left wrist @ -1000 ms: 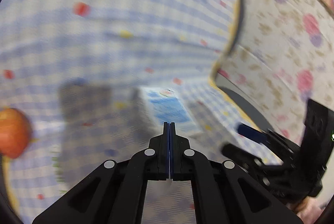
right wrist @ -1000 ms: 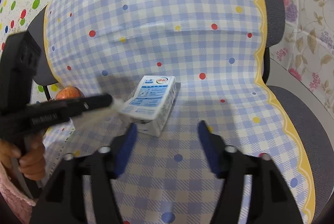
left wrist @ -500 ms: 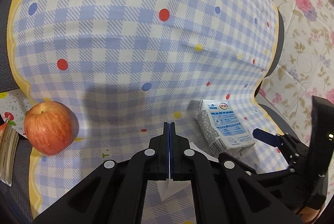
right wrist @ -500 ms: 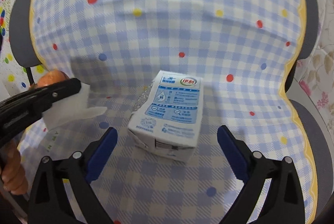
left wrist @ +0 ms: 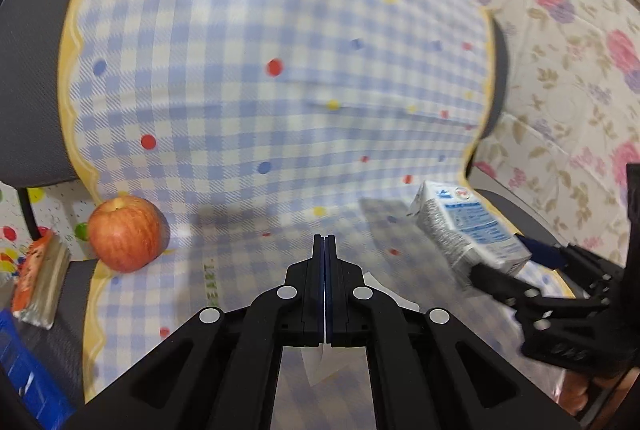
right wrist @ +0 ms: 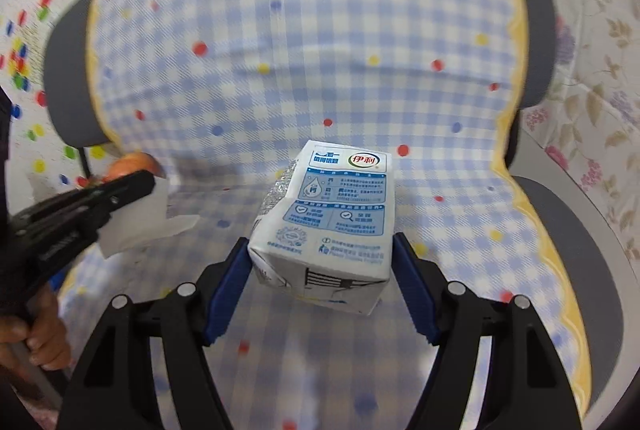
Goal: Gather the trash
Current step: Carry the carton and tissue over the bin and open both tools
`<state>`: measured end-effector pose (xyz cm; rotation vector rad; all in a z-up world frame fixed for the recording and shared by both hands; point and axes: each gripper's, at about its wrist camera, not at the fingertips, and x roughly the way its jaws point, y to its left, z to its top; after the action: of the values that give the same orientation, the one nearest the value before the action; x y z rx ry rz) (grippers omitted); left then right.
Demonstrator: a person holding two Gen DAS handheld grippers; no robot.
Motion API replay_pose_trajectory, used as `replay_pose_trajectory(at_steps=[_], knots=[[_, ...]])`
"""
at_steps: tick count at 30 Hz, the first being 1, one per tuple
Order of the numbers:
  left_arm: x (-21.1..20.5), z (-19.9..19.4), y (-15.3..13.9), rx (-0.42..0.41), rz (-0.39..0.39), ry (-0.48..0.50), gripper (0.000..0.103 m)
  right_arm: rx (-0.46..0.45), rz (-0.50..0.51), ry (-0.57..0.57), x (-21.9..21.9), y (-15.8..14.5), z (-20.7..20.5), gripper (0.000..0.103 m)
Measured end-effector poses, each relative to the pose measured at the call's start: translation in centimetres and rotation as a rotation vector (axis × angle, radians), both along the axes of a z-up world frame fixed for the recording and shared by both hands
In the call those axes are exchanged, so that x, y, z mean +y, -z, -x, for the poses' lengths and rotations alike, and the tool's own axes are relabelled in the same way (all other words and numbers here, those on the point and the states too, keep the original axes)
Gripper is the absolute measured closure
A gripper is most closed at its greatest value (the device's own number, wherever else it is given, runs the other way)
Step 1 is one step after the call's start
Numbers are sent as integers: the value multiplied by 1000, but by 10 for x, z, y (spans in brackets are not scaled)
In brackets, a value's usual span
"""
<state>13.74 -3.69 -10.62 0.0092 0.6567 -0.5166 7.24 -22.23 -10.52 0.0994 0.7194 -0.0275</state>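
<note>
A white and blue milk carton (right wrist: 328, 226) sits between the blue pads of my right gripper (right wrist: 322, 262), which is shut on it and holds it above the checked chair seat. The carton also shows in the left wrist view (left wrist: 468, 226), at the right, with the right gripper (left wrist: 516, 270) on it. My left gripper (left wrist: 324, 246) is shut on a white tissue (left wrist: 320, 362) that hangs below its fingers. The tissue also shows in the right wrist view (right wrist: 140, 222), at the left.
A red apple (left wrist: 126, 234) lies on the left of the blue checked chair cover (left wrist: 280, 89). A snack packet (left wrist: 38, 282) and a blue object (left wrist: 28, 370) lie at the far left. Floral cloth (left wrist: 568, 69) hangs at the right.
My right gripper has closed on the milk carton and lifted it. My left gripper, still holding the tissue, has drawn back to the left.
</note>
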Motion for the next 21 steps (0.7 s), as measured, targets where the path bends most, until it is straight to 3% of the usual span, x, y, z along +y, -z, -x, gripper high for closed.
replay_pose_trajectory(at_steps=[7,21], knots=[[-19,76,-15,-52,-10,63,103,-48,5,45,-7,-26,92,33],[-78,195,-14,-86,-16,254,103,-52,36,227,-36,-20,229,33]])
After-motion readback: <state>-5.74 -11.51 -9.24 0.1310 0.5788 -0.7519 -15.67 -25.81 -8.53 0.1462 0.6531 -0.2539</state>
